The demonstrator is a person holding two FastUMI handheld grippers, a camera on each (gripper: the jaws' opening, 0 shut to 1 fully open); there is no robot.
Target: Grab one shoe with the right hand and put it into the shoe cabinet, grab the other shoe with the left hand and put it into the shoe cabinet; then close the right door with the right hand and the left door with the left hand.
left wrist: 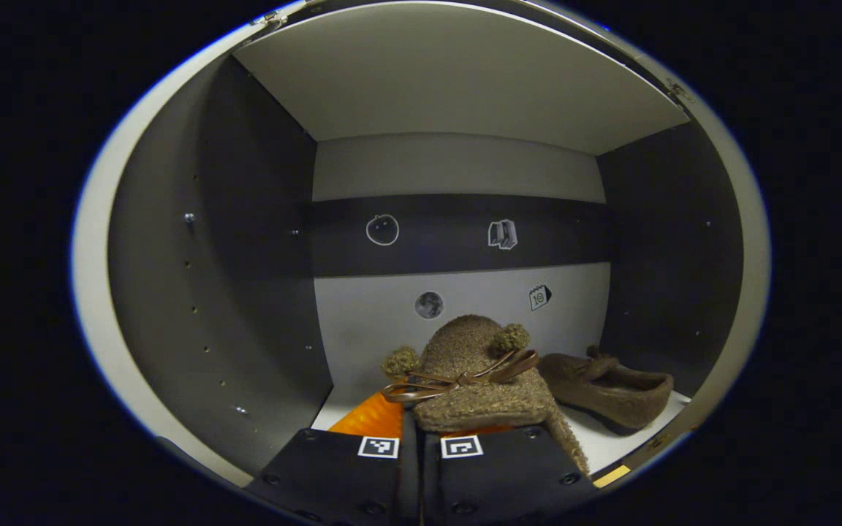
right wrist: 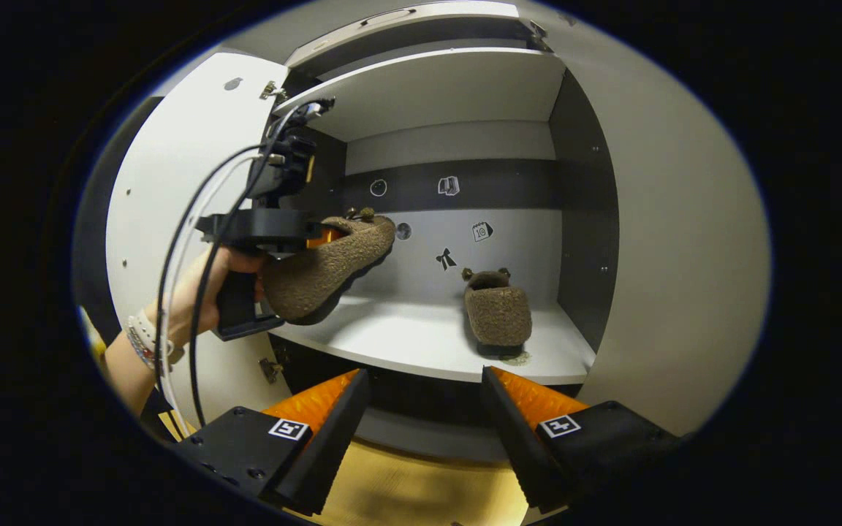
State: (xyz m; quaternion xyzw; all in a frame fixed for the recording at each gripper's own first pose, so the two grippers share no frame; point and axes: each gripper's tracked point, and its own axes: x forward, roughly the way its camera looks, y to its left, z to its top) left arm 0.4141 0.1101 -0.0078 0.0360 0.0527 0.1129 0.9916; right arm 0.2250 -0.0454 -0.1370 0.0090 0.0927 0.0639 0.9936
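I log my left gripper (left wrist: 421,416) clamping one shoe (left wrist: 476,380) above the white shelf (right wrist: 421,340), the second shoe (right wrist: 498,314) shelved, my right gripper (right wrist: 425,387) spread empty.

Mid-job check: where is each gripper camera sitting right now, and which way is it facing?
Left gripper view: rides the left gripper, inside the shoe cabinet opening, facing its back wall; own fingers clamp the held shoe.
Right gripper view: rides the right gripper, outside and below the shelf, facing in; own fingers open; a hand holds the left gripper.
Shared: the held shoe and the placed shoe on the shelf.
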